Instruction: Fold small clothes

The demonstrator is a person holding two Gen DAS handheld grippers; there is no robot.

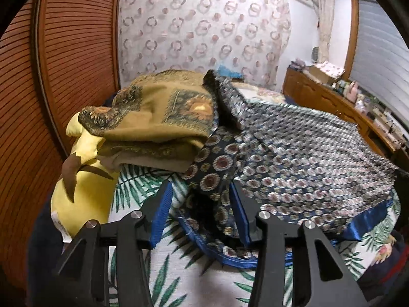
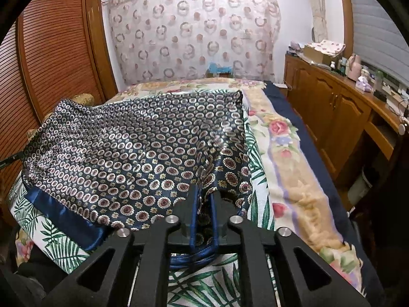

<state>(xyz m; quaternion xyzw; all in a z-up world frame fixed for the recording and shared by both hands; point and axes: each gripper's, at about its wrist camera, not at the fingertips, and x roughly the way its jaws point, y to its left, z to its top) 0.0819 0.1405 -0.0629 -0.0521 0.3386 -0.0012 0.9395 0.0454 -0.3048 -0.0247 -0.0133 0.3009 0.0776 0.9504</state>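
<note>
A dark blue scarf with circle patterns and a satin blue border lies spread over the bed in the left wrist view (image 1: pixel 294 158) and the right wrist view (image 2: pixel 133 143). My left gripper (image 1: pixel 202 192) is open, its blue-padded fingers (image 1: pixel 163 212) either side of a bunched corner of the scarf. My right gripper (image 2: pixel 204 192) is shut on the scarf's near edge, with the blue hem looping out below the fingers. A folded olive-brown patterned cloth (image 1: pixel 153 117) lies stacked to the left.
A yellow pillow (image 1: pixel 81 179) lies under the folded cloth by the wooden louvred wardrobe (image 1: pixel 64 64). The bed has a palm-leaf sheet (image 2: pixel 204 284) and a floral blanket (image 2: pixel 294 174). A wooden sideboard with clutter (image 2: pixel 340 107) runs along the right. A patterned curtain (image 2: pixel 194 30) hangs behind.
</note>
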